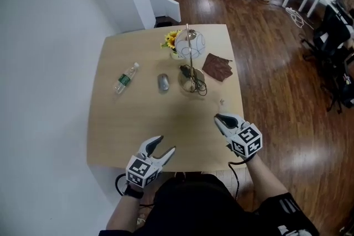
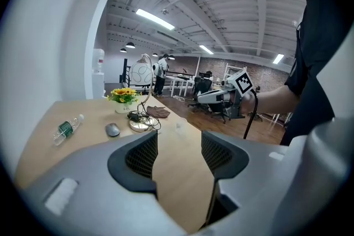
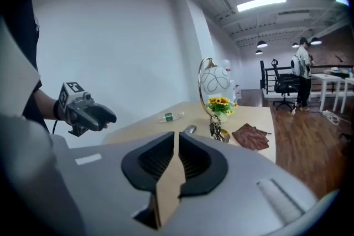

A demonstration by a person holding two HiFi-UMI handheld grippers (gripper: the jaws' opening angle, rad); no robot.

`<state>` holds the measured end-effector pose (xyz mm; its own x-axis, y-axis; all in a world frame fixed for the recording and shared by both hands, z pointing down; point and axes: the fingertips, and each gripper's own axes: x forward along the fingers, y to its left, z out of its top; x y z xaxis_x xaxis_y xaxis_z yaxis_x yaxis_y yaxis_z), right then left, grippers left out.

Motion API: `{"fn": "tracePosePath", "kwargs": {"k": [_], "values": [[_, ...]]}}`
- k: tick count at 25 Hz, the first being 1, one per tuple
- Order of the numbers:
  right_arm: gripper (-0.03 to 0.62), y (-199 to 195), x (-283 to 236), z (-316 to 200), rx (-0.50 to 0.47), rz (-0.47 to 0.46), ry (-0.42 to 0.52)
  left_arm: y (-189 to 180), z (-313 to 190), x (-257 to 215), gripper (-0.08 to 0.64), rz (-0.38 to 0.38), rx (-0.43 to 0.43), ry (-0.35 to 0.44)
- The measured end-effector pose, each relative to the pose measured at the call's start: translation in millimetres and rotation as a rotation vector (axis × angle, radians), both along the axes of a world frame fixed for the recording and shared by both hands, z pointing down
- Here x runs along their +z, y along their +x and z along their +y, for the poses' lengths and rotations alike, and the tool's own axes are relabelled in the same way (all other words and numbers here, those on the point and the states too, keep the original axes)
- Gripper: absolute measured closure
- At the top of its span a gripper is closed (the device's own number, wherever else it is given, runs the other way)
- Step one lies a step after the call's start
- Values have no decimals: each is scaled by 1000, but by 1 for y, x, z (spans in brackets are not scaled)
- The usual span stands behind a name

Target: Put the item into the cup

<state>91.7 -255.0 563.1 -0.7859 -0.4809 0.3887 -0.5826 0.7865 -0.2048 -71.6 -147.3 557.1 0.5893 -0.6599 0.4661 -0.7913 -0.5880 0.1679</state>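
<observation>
- Your left tool (image 1: 167, 144): at near edge of desk (image 1: 133, 124), jaws wide apart, nothing between.
- Your right tool (image 1: 218, 118): over desk's near right part, jaws almost together with thin slit only, nothing between.
- Grey oval item (image 1: 162, 82): lying on far half of desk, between plastic bottle (image 1: 126, 78) and hoop lamp's round base (image 1: 192, 84); well apart from both tools.
- Dark corded bundle (image 1: 188, 70): on that base.
- White cup (image 1: 176, 54) with yellow flowers: behind base, near far edge.
- Brown cloth (image 1: 217, 67): right of lamp.
</observation>
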Motion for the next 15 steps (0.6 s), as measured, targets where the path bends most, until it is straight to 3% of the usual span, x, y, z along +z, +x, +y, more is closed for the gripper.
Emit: {"fn": "tracePosePath", "kwargs": {"k": [8,13,15], "values": [[583,-2,-15,74,-7,-108,-55,7,35,-16,316,14,53,35],[583,-17,-23,134,22,-175,-86,-3,91,-22,316,26,85,58],[583,-23,-23,164,31,-156,-80,-12,121,-23,316,31,85,65]]}}
